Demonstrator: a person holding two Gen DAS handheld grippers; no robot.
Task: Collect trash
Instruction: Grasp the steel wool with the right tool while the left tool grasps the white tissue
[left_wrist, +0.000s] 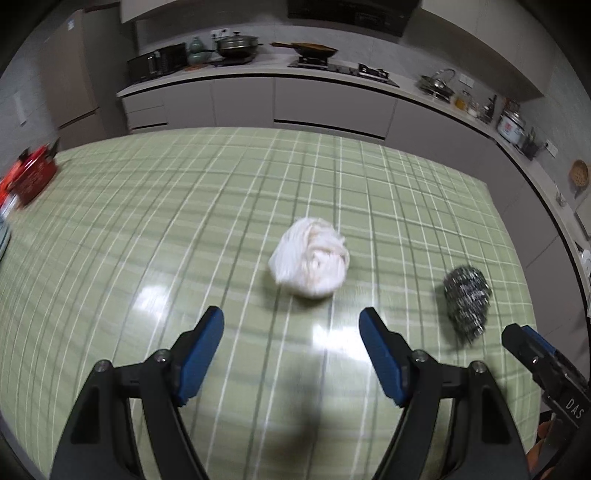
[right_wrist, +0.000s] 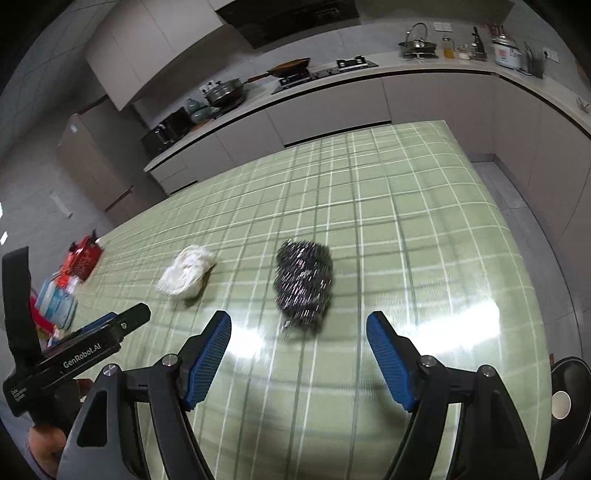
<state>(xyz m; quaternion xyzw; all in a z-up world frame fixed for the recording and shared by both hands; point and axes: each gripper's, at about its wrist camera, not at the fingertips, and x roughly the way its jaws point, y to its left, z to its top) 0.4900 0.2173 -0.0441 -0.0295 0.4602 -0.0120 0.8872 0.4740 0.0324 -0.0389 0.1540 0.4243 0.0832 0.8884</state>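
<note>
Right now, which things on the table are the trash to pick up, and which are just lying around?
Trash to collect:
crumpled white paper ball
dark steel-wool scrubber

Just lying about:
red box at the table's edge
pale blue packet
pans on the far counter

Dim, motion-blurred fisheye views; overhead light glares on the glossy tablecloth.

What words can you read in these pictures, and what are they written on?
"GenRobot.AI": on the side of the left gripper, seen from the right wrist camera.
"DAS": on the body of the right gripper, cut off at the picture's edge.
Small white print at the left gripper's rear end: too small to read.
Red packages on the table: print blurred.
</note>
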